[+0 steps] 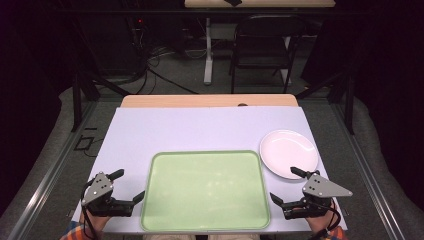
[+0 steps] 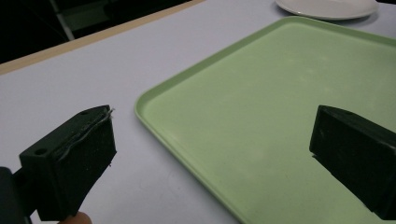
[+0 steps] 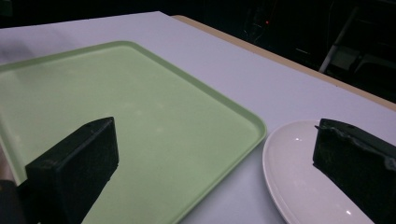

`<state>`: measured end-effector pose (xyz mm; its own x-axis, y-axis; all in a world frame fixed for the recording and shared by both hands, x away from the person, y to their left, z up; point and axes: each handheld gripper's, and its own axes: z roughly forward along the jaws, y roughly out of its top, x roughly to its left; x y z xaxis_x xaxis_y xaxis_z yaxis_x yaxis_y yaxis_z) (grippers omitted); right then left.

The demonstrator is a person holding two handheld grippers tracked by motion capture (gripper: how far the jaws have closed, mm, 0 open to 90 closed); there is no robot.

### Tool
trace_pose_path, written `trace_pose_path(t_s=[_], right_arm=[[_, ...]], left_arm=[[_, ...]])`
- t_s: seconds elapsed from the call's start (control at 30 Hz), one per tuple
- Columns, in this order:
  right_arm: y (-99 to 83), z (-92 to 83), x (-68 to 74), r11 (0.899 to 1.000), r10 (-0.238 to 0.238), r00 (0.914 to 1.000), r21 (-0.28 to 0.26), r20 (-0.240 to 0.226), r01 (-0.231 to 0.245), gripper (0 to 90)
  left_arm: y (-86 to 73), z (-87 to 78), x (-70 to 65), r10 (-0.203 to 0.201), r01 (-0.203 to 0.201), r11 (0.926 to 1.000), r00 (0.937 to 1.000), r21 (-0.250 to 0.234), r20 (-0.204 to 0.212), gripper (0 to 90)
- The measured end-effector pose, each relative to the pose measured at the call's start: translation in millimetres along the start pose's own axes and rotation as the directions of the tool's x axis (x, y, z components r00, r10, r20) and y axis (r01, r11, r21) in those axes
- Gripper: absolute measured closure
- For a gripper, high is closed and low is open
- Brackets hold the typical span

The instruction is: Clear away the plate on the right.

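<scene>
A light green tray (image 1: pixel 206 220) lies at the near middle of the white-covered table; its rim also appears in the left gripper view (image 2: pixel 154 120) and the right gripper view (image 3: pixel 224 105). A white plate (image 1: pixel 288 152) rests just right of the tray's far corner, seen too as plate (image 3: pixel 299 182) and plate (image 2: pixel 327 8). My left gripper (image 1: pixel 130 186) hovers at the tray's left edge, open and holding nothing. My right gripper (image 1: pixel 286 186) sits at the tray's right edge, below the plate, open and holding nothing.
The table's bare wooden edge (image 1: pixel 210 100) runs along the far side. Beyond it stand a dark folding chair (image 1: pixel 262 42) and a white table leg (image 1: pixel 208 50) on the floor. Metal rails (image 1: pixel 47 175) flank the table on both sides.
</scene>
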<state>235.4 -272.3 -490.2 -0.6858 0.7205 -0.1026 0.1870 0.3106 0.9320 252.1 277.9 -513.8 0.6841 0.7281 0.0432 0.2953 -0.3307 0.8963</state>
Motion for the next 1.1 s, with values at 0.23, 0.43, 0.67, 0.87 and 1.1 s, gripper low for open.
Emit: trace_pose_path(t_s=[0.23, 0.43, 0.67, 0.87, 1.1], right_arm=[[-0.2, 1.5, -2.3, 0.999, 0.014, 0.9987, 0.031, 0.049, -0.016, 0.0], [3.4, 1.3, -6.2, 0.999, 0.015, 0.9974, 0.029, 0.071, -0.017, 0.0], [1.2, 2.5, -13.6, 0.997, 0.055, 0.9948, 0.041, 0.085, -0.059, 0.0], [0.8, 6.8, -21.7, 0.988, 0.122, 0.9863, 0.077, 0.111, -0.131, 0.0], [-0.1, 13.1, -30.2, 0.981, 0.155, 0.9797, 0.099, 0.126, -0.168, 0.0]], left_arm=[[0.3, 3.3, -0.5, 0.007, -0.007, 0.9999, 0.9999, 0.009, 0.012, 0.3], [-0.5, 3.7, 0.7, 0.002, -0.002, 0.9998, 1.0000, 0.018, 0.000, 0.4], [-0.3, 6.2, -0.2, 0.029, -0.029, 0.9992, 0.9996, 0.028, 0.002, 3.3], [-0.5, 6.6, 0.3, 0.036, -0.036, 0.9987, 0.9993, 0.035, 0.006, 3.9], [0.0, 7.1, -0.6, 0.043, -0.043, 0.9989, 0.9991, 0.020, 0.000, 4.2]])
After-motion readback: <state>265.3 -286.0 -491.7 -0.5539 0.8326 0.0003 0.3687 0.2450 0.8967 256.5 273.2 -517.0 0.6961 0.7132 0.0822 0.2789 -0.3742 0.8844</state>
